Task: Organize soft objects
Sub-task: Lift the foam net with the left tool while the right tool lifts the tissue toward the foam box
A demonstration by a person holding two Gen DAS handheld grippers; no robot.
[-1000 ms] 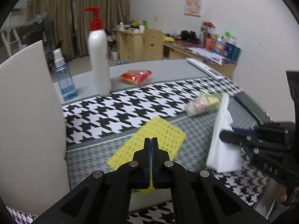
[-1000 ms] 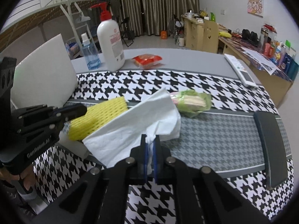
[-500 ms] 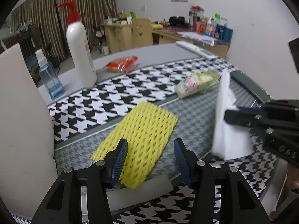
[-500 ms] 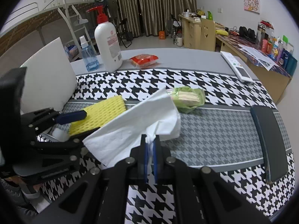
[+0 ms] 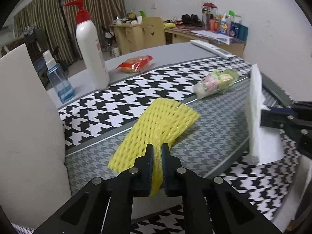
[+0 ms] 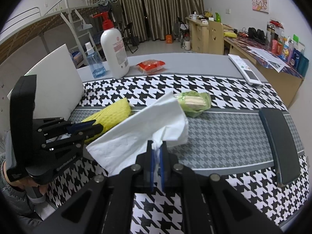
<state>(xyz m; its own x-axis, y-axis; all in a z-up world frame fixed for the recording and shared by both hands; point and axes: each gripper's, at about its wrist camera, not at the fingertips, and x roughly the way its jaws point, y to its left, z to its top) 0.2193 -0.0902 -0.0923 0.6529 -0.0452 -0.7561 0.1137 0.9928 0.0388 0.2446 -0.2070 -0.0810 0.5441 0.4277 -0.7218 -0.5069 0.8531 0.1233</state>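
A yellow foam net sleeve [image 5: 156,122] lies on the grey houndstooth mat; it also shows in the right wrist view [image 6: 111,115]. My left gripper [image 5: 157,150] is shut on the sleeve's near end; it shows at the left of the right wrist view [image 6: 93,127]. My right gripper [image 6: 157,148] is shut on a white tissue [image 6: 140,134] and holds it spread above the mat. The tissue [image 5: 259,117] stands at the right of the left wrist view, pinched by the right gripper [image 5: 265,115].
A green snack pack [image 6: 195,102] lies behind the tissue. A white pump bottle [image 5: 90,52], a blue spray bottle [image 5: 60,78] and a red snack pack [image 5: 136,63] stand at the back. A white foam board [image 5: 25,117] stands at left. A dark case [image 6: 278,144] and remote [image 6: 243,70] lie at right.
My left gripper let go of the yellow sleeve and opened, then closed again on its near end. The right gripper kept holding the tissue with little movement.
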